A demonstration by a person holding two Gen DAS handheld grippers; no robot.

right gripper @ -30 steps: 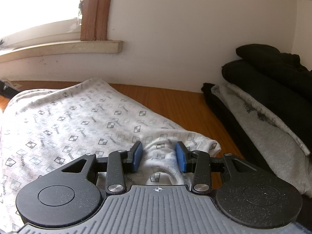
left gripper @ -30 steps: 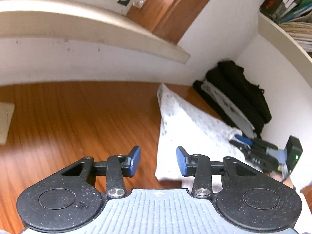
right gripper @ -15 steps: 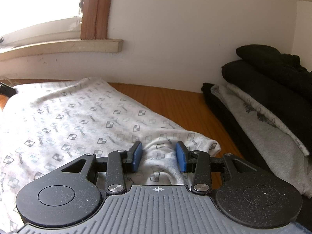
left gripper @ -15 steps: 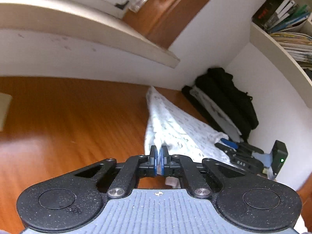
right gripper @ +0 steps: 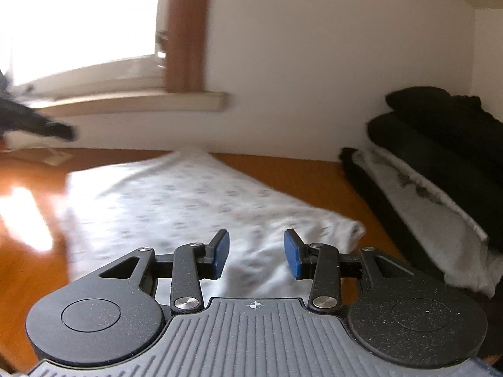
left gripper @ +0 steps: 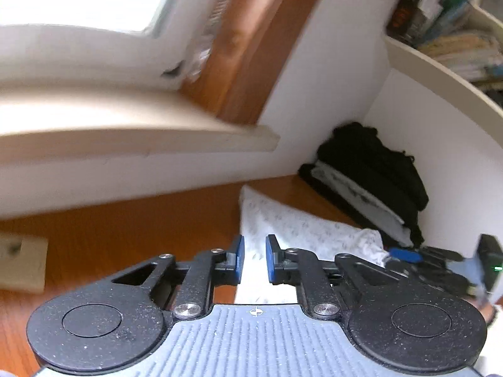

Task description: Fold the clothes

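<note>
A white patterned garment lies spread flat on the wooden table, one corner toward the back wall. My right gripper hovers over its near edge, open, with the cloth showing under the gap and neither pad pressing it. The left wrist view shows the garment just past my left gripper, whose jaws are opening a little with nothing pinched between them. In the right wrist view the left gripper is a dark blur above the table, left of the cloth. The right gripper sits at the garment's right end.
A stack of folded black and grey clothes fills the back right corner. A window sill juts out over the table, and a shelf of books hangs at upper right. A beige flat object lies on the left.
The left jaws closed at the garment's edge, then parted again as the gripper lifted off. The right gripper pulled back and up slightly, and the cloth's left side now lies flatter.
</note>
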